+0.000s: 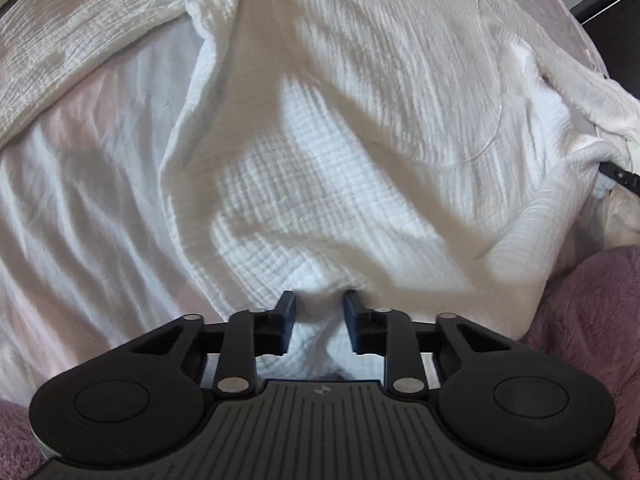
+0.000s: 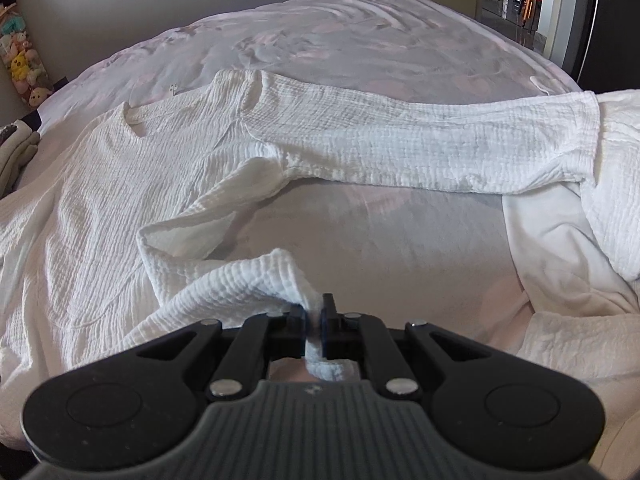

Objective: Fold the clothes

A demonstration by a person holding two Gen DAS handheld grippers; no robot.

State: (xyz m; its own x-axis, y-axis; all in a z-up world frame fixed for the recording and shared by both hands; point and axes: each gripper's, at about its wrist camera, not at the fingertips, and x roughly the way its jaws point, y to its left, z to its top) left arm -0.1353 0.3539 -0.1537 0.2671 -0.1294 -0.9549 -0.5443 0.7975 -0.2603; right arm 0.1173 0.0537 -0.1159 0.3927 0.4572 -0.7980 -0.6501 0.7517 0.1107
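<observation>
The right hand-held gripper point(image 2: 316, 312) is clamped on a bunched corner of the white shirt point(image 2: 120, 184), its jaws pressed together on the cloth, with a small tuft of fabric poking out behind them. From that pinch the crinkled cloth rises in a ridge to the left and runs back into the body of the shirt, which lies spread over the bed point(image 2: 360, 40). One long sleeve point(image 2: 420, 148) stretches flat to the right, its cuff resting on another white garment point(image 2: 612, 208) at the bed's right side. The neckline sits toward the far left. Beyond the shirt the pale, faintly patterned bed cover is wrinkled. A row of soft toys point(image 2: 20, 60) hangs at the far left wall.

The left hand-held gripper point(image 1: 319, 300) has its jaws apart, with a fold of the shirt point(image 1: 340, 152) lying in the gap between them; the fingers point(image 1: 287, 304) sit either side of the cloth without squeezing it. The same crinkled fabric fills most of this view, draped in broad folds. To its left lies smooth white sheet point(image 1: 80, 208). A mauve fleecy blanket point(image 1: 580, 312) shows at the lower right, and the tip of the other gripper point(image 1: 620, 176) pokes in at the right edge, touching the cloth.
</observation>
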